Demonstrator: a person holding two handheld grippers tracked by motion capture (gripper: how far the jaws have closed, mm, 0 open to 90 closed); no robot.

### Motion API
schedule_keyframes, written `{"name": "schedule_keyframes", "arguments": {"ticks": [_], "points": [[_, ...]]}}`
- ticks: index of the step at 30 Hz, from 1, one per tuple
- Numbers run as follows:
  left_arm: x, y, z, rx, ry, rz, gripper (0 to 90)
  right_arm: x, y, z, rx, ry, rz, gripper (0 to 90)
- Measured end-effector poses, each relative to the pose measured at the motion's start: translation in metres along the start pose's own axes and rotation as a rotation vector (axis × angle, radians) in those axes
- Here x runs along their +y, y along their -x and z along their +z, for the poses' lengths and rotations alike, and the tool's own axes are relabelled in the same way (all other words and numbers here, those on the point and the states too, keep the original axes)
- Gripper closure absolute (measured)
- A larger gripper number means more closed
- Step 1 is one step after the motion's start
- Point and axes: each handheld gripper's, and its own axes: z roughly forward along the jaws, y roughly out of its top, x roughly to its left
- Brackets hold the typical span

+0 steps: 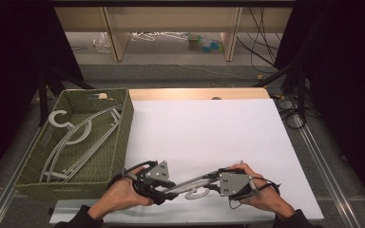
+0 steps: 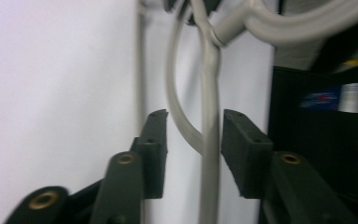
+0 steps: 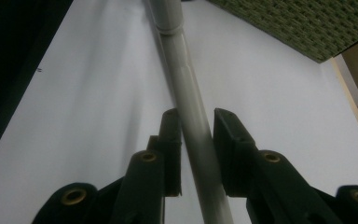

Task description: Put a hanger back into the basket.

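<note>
hangers: 3, one held (image 1: 192,184), two in basket (image 1: 78,137) | baskets: 1 (image 1: 123,124) | grippers: 2 (image 1: 164,190) (image 1: 214,183)

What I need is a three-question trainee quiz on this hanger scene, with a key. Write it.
1. True or false: the right claw is shut on the grey hanger.
2. Where do the other hangers lie? A) in the green basket B) on a rail C) on a chair
3. Fill in: the left claw has its pads ___ of the hanger.
Key: 1 true; 2 A; 3 clear.
</note>
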Motion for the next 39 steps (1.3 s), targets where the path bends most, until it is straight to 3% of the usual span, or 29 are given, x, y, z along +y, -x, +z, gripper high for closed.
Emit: {"name": "schedule_keyframes", "arguments": {"ticks": [3,5,6,7,8,9,10,15,16,17,18,19,24,25,28,31,32,36,37,39], "points": [[0.006,0.003,0.004,0.044,-0.038,0.072,58.8,0.001,0.002,0.000,0.003,0.013,-0.026,74.8],[0.008,0.007,0.011,0.044,-0.039,0.068,59.4,0.001,0.003,0.000,0.002,0.008,-0.026,75.0],[0.010,0.007,0.012,0.044,-0.061,0.097,59.0,0.001,0.003,-0.001,0.000,0.010,-0.027,75.2],[0.010,0.009,0.015,0.053,-0.043,0.079,59.3,0.001,0.003,-0.001,0.001,0.013,-0.021,75.3],[0.012,0.007,0.016,0.052,-0.063,0.102,60.1,0.001,0.003,-0.001,0.004,0.015,-0.013,75.3],[0.012,0.008,0.018,0.066,-0.047,0.083,60.5,0.001,0.003,-0.002,-0.003,0.012,-0.008,75.2],[0.013,0.007,0.017,0.064,-0.063,0.100,61.3,0.001,0.004,-0.002,0.000,0.015,-0.012,75.1],[0.018,0.008,0.021,0.064,-0.062,0.114,65.4,0.000,0.005,-0.002,-0.003,0.014,0.010,74.9],[0.019,0.009,0.023,0.068,-0.045,0.096,65.9,0.001,0.004,-0.002,0.002,0.022,0.023,74.8],[0.020,0.008,0.022,0.064,-0.064,0.119,66.4,0.000,0.004,-0.002,0.003,0.023,0.023,74.7],[0.021,0.008,0.024,0.070,-0.046,0.102,67.5,0.000,0.004,-0.002,0.004,0.022,0.027,74.7],[0.022,0.007,0.024,0.070,-0.064,0.119,68.7,0.001,0.004,-0.002,0.002,0.020,0.025,74.7],[0.024,0.009,0.024,0.076,-0.065,0.124,78.6,0.000,0.004,-0.003,-0.004,0.021,0.044,74.3],[0.025,0.009,0.025,0.084,-0.050,0.106,78.8,0.000,0.005,-0.003,-0.008,0.023,0.045,74.0],[0.027,0.008,0.024,0.084,-0.061,0.109,79.0,0.000,0.006,-0.004,-0.017,0.028,0.063,70.5],[0.027,0.005,0.023,0.078,-0.053,0.084,79.1,-0.001,0.008,-0.007,-0.051,0.034,0.114,59.9],[0.027,0.004,0.022,0.072,-0.039,0.059,79.2,-0.001,0.009,-0.007,-0.065,0.036,0.131,55.7],[0.028,-0.006,0.016,0.069,-0.002,-0.008,79.2,-0.001,0.012,-0.012,-0.132,0.074,0.260,40.2],[0.028,-0.010,0.011,0.061,-0.029,0.012,79.2,-0.001,0.014,-0.014,-0.145,0.087,0.292,37.6],[0.026,-0.016,0.006,0.059,-0.006,-0.034,79.3,0.000,0.015,-0.018,-0.179,0.111,0.354,31.1]]}}
